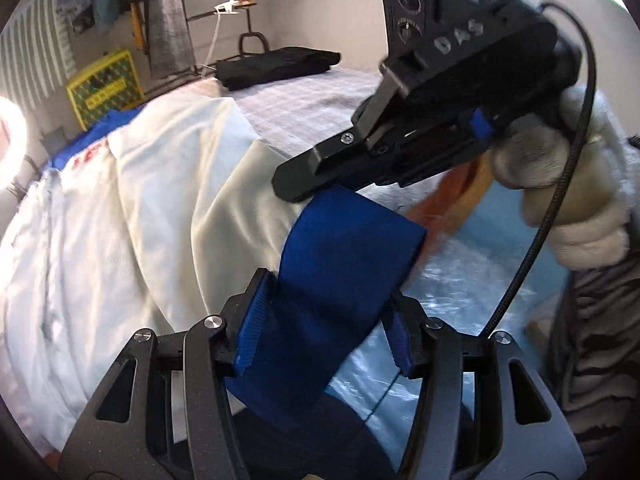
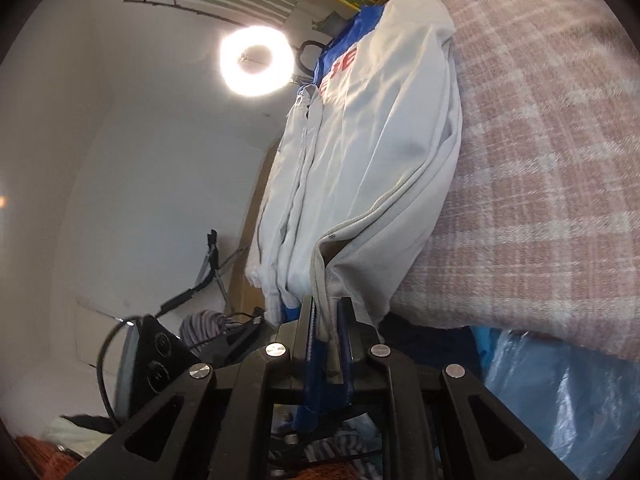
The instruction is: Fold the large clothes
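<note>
My right gripper [image 1: 296, 190] carries raised letters "D A S" on its black housing. Red letters are printed on the white garment [image 1: 120, 184] lying on the bed, but only fragments show and I cannot read them. The yellow box [image 1: 105, 87] bears print too small to read.

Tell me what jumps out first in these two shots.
A white jacket with red lettering lies across the plaid blanket, its hem pinched in the right claw. A blue sleeve runs between the left claw's fingers. A ring light glares by the wall.
</note>
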A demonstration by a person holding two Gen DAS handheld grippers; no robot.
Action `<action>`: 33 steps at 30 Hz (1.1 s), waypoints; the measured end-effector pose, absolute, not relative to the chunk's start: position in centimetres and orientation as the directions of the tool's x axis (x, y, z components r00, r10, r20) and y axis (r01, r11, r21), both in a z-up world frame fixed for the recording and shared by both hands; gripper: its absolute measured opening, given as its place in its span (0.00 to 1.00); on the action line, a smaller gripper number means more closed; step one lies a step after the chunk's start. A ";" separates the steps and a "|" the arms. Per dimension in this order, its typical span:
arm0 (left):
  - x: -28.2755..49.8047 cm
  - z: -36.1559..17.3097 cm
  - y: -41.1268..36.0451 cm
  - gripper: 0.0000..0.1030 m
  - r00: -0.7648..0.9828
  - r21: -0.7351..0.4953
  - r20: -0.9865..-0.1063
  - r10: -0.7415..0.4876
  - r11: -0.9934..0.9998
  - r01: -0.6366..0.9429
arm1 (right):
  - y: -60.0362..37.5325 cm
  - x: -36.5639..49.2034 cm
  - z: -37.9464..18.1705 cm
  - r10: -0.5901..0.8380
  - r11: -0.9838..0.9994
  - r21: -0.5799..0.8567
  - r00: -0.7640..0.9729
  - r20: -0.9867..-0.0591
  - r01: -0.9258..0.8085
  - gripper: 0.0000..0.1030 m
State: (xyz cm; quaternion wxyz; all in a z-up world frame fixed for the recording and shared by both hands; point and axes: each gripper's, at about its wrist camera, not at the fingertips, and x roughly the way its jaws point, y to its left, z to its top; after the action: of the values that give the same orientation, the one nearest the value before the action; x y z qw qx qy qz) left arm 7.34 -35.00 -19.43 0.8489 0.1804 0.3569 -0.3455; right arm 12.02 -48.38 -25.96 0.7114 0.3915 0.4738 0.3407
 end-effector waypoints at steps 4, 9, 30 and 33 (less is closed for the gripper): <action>7.9 -20.7 -35.3 0.49 0.546 0.100 -0.737 -0.397 0.736 0.670 | -47.7 12.6 -25.9 0.864 0.447 0.887 0.310 -0.397 -0.112 0.09; 9.2 -20.6 -33.7 0.12 0.486 -0.007 -0.743 -0.461 0.731 0.682 | -47.3 12.8 -26.0 0.869 0.454 0.882 0.280 -0.407 -0.127 0.13; 10.0 -18.7 -30.7 0.07 0.385 -0.244 -0.711 -0.588 0.721 0.649 | -53.0 24.9 -29.8 0.723 0.460 0.885 0.546 -0.422 0.075 0.29; 10.3 -18.7 -30.1 0.07 0.379 -0.269 -0.706 -0.599 0.721 0.639 | -51.4 26.1 -29.3 0.703 0.509 0.857 0.533 -0.471 0.087 0.08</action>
State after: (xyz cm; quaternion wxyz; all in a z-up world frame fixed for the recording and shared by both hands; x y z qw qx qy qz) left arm 10.30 -30.14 -18.72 0.8300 0.0239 0.4143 -0.3727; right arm 26.07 -51.44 -29.33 0.7502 0.4512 0.4376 0.2053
